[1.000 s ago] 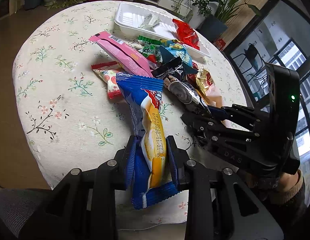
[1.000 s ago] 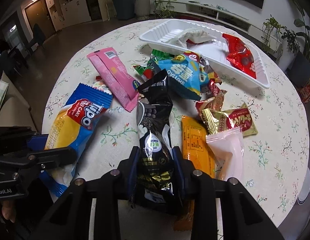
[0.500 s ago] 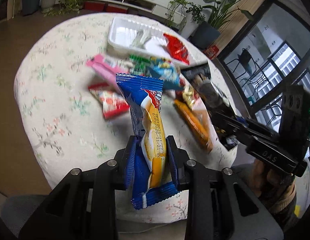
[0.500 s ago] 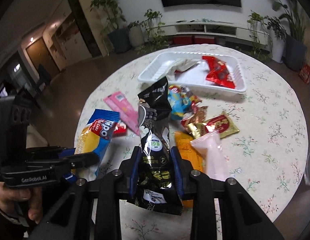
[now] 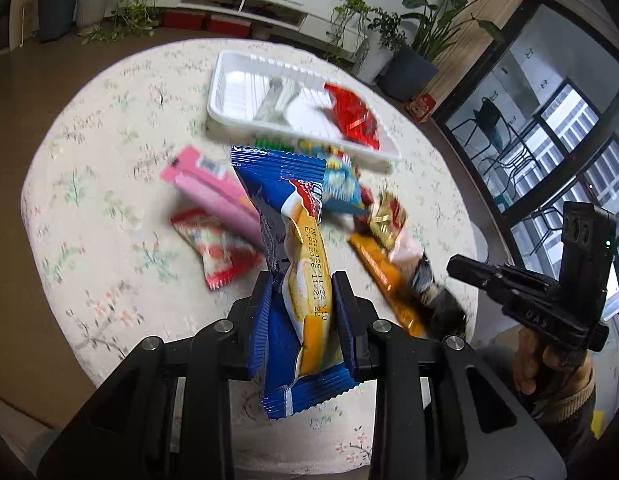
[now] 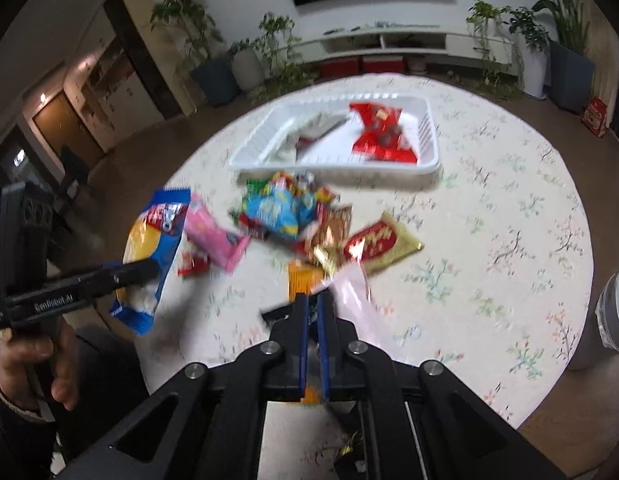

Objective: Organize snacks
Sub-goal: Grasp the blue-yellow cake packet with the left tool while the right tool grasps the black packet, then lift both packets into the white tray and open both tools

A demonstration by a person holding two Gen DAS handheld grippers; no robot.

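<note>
Both grippers have risen since the earlier frames, so the round table looks smaller and farther below; the black packet that the right gripper clamped has slipped out of its jaws.

Left wrist view: the left gripper [image 5: 303, 312] is clamped on the blue and yellow snack packet [image 5: 305, 280], which stands upright in the lower middle of the frame; the white tray [image 5: 229, 92] sits in the upper middle on the floral tablecloth [image 5: 89, 208], with a red packet [image 5: 355, 120] inside it; a pink packet [image 5: 213, 196] lies left of centre, loose on the cloth; the black packet [image 5: 433, 292] shows blurred at lower right, beside an orange packet [image 5: 385, 280], off the right gripper [image 5: 469, 270] at the right edge; potted plants and tall windows line the upper right.

Right wrist view: the right gripper [image 6: 313, 312] has its jaws together with nothing between them; a pale pink bag [image 6: 357, 296] lies just beyond on the cloth; a gold and red packet [image 6: 377, 244] lies right of centre; a hand [image 6: 33, 364] at lower left holds the left gripper; a dark screen and a low shelf fill the upper wall.
</note>
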